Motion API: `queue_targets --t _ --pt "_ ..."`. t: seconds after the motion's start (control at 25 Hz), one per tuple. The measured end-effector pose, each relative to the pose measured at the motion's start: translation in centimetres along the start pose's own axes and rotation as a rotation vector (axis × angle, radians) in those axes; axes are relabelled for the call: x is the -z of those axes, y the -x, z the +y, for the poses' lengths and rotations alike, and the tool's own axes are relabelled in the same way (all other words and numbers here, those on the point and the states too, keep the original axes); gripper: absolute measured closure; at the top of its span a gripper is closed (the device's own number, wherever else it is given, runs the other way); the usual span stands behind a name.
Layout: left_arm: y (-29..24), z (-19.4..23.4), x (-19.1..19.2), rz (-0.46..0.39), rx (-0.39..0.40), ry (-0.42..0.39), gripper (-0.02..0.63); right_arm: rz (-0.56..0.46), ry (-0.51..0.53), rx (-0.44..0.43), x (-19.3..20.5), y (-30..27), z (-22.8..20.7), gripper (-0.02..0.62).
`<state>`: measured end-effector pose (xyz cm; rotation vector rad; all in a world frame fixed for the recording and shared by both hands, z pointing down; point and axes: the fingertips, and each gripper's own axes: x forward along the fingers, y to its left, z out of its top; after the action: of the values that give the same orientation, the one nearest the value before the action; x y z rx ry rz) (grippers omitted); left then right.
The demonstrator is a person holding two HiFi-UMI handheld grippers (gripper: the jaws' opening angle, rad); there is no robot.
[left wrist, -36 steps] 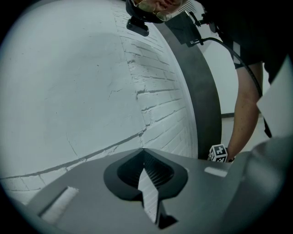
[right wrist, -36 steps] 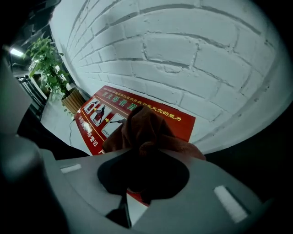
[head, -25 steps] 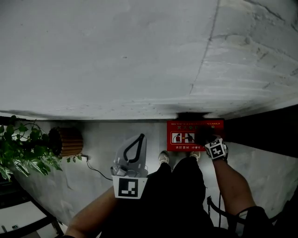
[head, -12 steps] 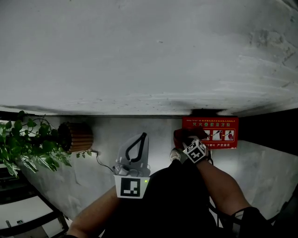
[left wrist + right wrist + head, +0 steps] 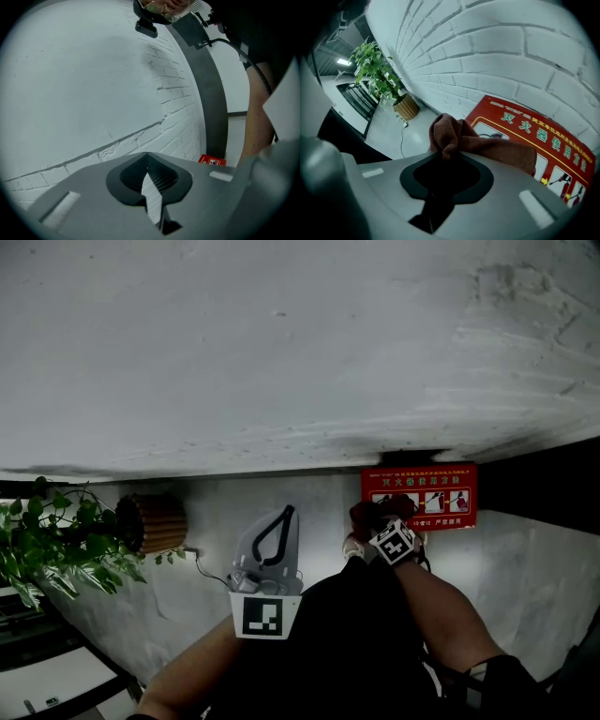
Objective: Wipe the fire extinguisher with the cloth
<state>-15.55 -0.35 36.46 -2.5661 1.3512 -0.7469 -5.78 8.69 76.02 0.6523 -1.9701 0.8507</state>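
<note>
A red fire-extinguisher box [image 5: 419,495] with white print stands on the floor against the white brick wall. My right gripper [image 5: 375,518] hangs at the box's lower left corner, shut on a bunched brown cloth [image 5: 367,513]. In the right gripper view the cloth [image 5: 457,136] bulges out of the jaws just in front of the red box [image 5: 534,136]. The left gripper [image 5: 285,514] is held out over the floor left of the box, shut with nothing in it. Seen in its own view, the left gripper [image 5: 147,157] faces the brick wall. No extinguisher bottle shows.
A leafy potted plant [image 5: 56,540] in a wicker pot [image 5: 155,521] stands at the left by the wall. A thin cable [image 5: 211,573] runs over the floor. A dark panel [image 5: 534,484] lies right of the box. The person's legs and shoes fill the lower middle.
My right gripper has swung left with the cloth, from the box's right part to its lower left corner. The left gripper has stayed about where it was.
</note>
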Motion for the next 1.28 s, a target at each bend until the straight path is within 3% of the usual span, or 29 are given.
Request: queue_targets --t 0.56,0.8,0.96,1.28 --pt "-1.4 -4.0 -2.3 -0.061 0.078 -0.022 0.606 -0.003 -0.021 0.168 7.6 7.0 -8.5 0.537" --pt "-1.8 -3.7 -2.3 -0.062 0.048 0.024 0.606 -0.007 -0.065 0.236 10.9 9.8 -12.4 0.537" --pt "-2.1 -3.5 -2.8 -0.062 0.052 -0.018 0.606 0.014 -0.108 0.273 12.6 11.6 -14.7 0.537" --pt "-2.6 -3.2 -3.1 -0.069 0.036 0.016 0.606 0.035 -0.206 0.34 14.8 14.4 -18.4 0.537"
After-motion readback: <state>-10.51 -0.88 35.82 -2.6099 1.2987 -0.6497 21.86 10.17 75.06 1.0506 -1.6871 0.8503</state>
